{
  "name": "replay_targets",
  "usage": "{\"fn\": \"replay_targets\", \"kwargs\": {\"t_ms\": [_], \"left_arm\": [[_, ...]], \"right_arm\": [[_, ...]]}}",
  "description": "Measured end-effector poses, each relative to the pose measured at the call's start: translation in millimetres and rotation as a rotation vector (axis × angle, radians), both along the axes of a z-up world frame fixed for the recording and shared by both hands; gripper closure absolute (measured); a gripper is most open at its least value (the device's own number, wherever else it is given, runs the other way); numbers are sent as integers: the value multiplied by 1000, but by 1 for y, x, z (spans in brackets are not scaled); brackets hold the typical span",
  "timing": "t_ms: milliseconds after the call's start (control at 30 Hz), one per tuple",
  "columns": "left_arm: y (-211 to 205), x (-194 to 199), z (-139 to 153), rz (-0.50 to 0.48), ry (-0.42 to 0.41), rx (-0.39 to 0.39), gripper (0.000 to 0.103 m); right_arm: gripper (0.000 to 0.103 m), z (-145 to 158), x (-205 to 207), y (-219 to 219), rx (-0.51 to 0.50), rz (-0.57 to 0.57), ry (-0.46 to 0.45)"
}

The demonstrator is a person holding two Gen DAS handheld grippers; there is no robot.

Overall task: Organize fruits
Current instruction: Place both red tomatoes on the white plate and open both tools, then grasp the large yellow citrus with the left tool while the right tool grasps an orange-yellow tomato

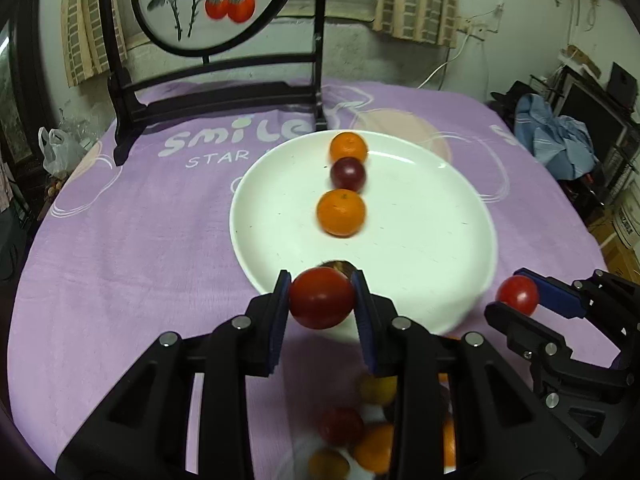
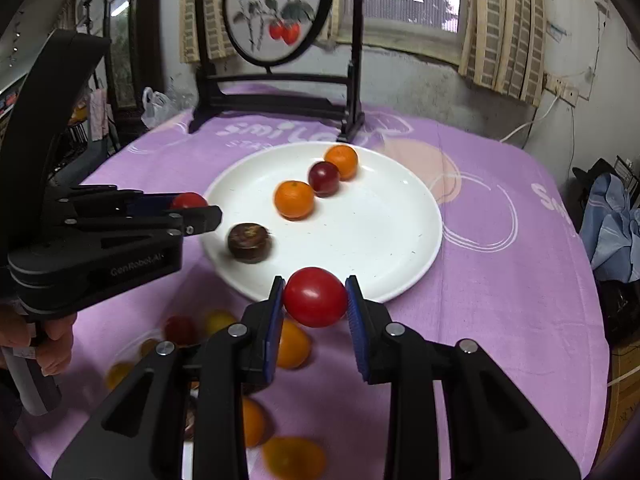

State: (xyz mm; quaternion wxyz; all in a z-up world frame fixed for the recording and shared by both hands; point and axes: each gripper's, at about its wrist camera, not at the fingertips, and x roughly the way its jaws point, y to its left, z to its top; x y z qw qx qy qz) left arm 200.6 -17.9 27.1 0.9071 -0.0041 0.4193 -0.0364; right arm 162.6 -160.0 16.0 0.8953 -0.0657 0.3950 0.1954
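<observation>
My left gripper point(image 1: 322, 298) is shut on a red tomato point(image 1: 321, 298) at the near rim of the white plate point(image 1: 420, 240). My right gripper point(image 2: 315, 298) is shut on another red tomato point(image 2: 315, 297) at the plate's point(image 2: 380, 240) near edge. On the plate lie two oranges point(image 2: 294, 199) point(image 2: 341, 161), a dark red plum point(image 2: 324, 178) and a dark brown fruit point(image 2: 249, 242) in a line. The right gripper with its tomato point(image 1: 518, 294) also shows in the left wrist view; the left gripper point(image 2: 192, 210) shows in the right wrist view.
Several loose fruits, orange, yellow and red, lie blurred on the purple cloth point(image 2: 500, 280) below the grippers point(image 2: 294, 346). A black wooden stand with a round painted screen point(image 1: 216, 4) rises at the table's far side. Clutter stands off the table to the right point(image 1: 560, 144).
</observation>
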Motion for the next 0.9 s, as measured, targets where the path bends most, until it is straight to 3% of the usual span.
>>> {"fn": "replay_targets", "kwargs": {"t_ms": [233,300,367,400,533,633,900], "left_arm": [[8,28,-16,55,10,-1,70],[11,33,-16,78,6,-5,59],[14,32,-11,105,-15,-15,36],[15,28,-6,112,-39,-16,34],[16,8,4,89,-73,-12,26],[19,-14,9,85,-90,-17,12],[17,-81,0,40,-130,-1,10]], "right_arm": [[73,-22,30,6,-36,-5,45],[71,-26,38,5,-24,-28,58],[59,-28,45,-1,0,-72,71],[52,-27,45,-5,18,-94,64],[52,-20,32,-16,67,-110,60],[52,-17,16,-21,66,-111,63],[46,-12,-33,-35,72,-101,43]]}}
